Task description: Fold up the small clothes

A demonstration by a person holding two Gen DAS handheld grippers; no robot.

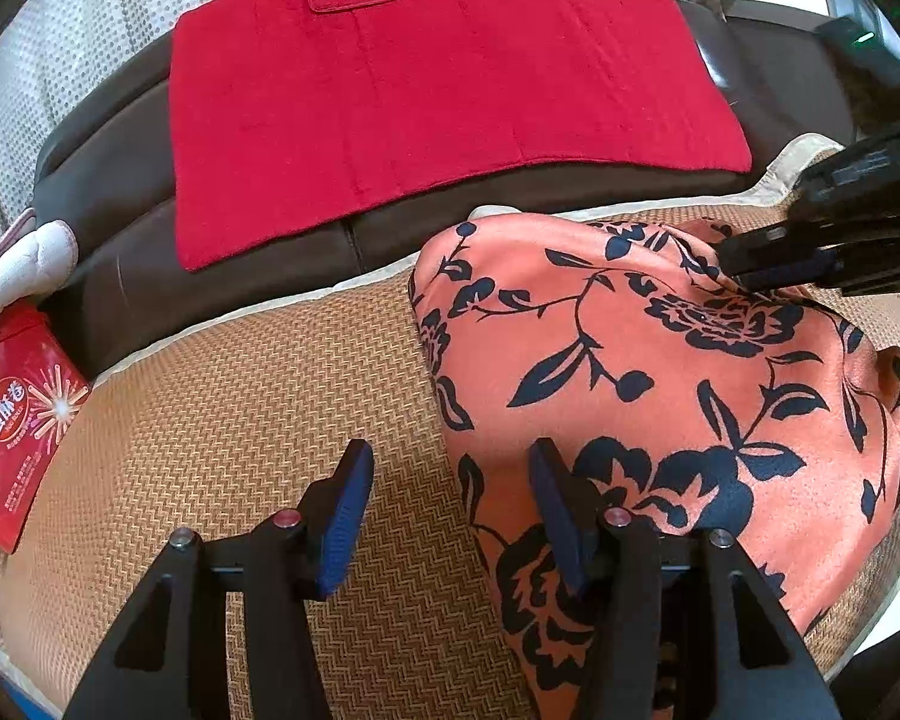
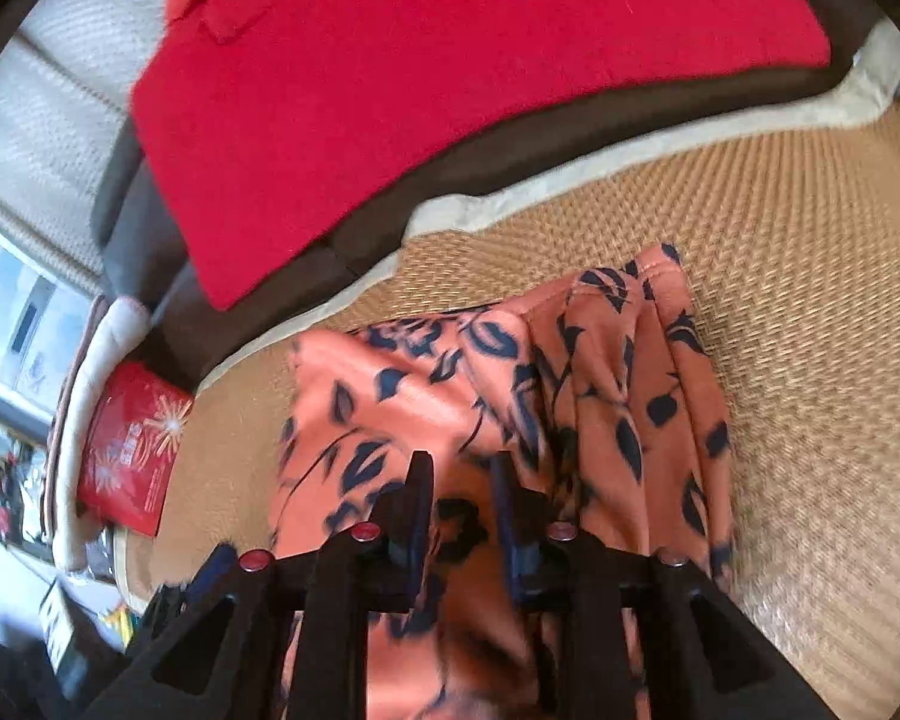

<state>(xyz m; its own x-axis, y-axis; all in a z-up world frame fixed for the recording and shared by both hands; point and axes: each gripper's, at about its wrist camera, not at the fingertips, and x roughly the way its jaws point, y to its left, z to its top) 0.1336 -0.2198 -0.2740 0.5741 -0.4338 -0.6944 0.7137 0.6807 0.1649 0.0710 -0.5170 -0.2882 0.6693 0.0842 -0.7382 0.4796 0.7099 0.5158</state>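
— Where is the orange flowered cloth [image 1: 660, 384]?
— On the woven mat [image 1: 240, 420], near the red blanket [image 1: 426, 96].
— And the grippers?
— The left gripper [image 1: 450, 510] is wide apart. The right gripper [image 2: 463, 510] pinches the cloth.

Bright daylight, soft shadows; left-wrist view sharp; right-wrist view motion-blurred around the floral garment [image 2: 510, 384]; fisheye bending at edges.
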